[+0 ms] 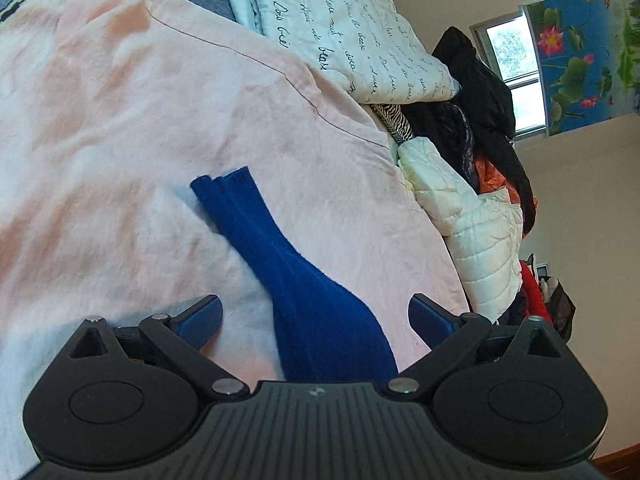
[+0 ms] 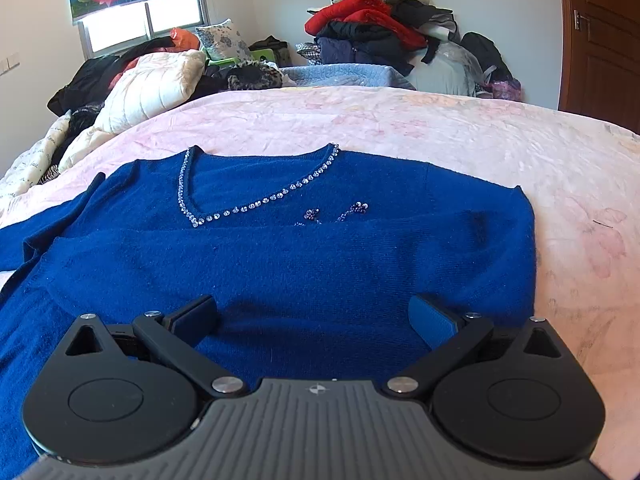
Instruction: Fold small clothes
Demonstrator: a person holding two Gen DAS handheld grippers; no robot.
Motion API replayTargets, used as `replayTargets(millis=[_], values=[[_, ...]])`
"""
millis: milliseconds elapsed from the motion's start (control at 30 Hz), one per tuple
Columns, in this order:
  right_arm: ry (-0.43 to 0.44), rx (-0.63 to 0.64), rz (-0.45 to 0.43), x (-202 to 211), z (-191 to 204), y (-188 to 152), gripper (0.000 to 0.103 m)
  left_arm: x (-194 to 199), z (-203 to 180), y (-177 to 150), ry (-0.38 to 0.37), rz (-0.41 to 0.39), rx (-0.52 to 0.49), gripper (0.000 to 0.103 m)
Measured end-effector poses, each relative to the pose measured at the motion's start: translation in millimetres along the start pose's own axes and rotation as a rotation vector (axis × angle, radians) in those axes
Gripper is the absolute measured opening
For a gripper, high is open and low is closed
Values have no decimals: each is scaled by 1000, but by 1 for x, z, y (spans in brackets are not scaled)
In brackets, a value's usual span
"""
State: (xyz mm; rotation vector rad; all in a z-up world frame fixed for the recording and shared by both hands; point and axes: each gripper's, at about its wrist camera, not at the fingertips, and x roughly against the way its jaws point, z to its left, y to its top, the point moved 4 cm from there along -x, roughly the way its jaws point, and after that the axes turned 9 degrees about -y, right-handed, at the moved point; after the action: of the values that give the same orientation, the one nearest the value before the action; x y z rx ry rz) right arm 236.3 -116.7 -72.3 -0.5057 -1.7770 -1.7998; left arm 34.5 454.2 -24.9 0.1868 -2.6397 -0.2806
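Since the blue sweater [image 2: 280, 248] lies flat with one sleeve [image 1: 280, 256] outstretched, you have every fold left, both grippers [image 1: 316, 320] [image 2: 314, 320] spread empty.

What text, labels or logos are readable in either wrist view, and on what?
Quilt: printed cursive script, rows of it, too stylised and distorted to read as words.
Left gripper body: small emblem, no letters.
Right gripper body: same small emblem, no letters.
Blue sweater: beads only, no text.
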Motion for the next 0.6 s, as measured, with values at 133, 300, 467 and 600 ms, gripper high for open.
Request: replayTargets(millis=[133, 300, 467, 600], values=[[0, -1, 0, 0, 0, 1, 100, -16, 1, 12, -23, 1, 30, 33], [7, -12, -3, 0, 0, 1, 100, -24, 1, 11, 32, 2, -18, 30], [17, -26, -5, 1, -2, 1, 100, -21, -13, 5, 167, -51, -169, 7], [25, -36, -8, 2, -3, 1, 100, -8, -60, -21, 174, -128, -391, 5]])
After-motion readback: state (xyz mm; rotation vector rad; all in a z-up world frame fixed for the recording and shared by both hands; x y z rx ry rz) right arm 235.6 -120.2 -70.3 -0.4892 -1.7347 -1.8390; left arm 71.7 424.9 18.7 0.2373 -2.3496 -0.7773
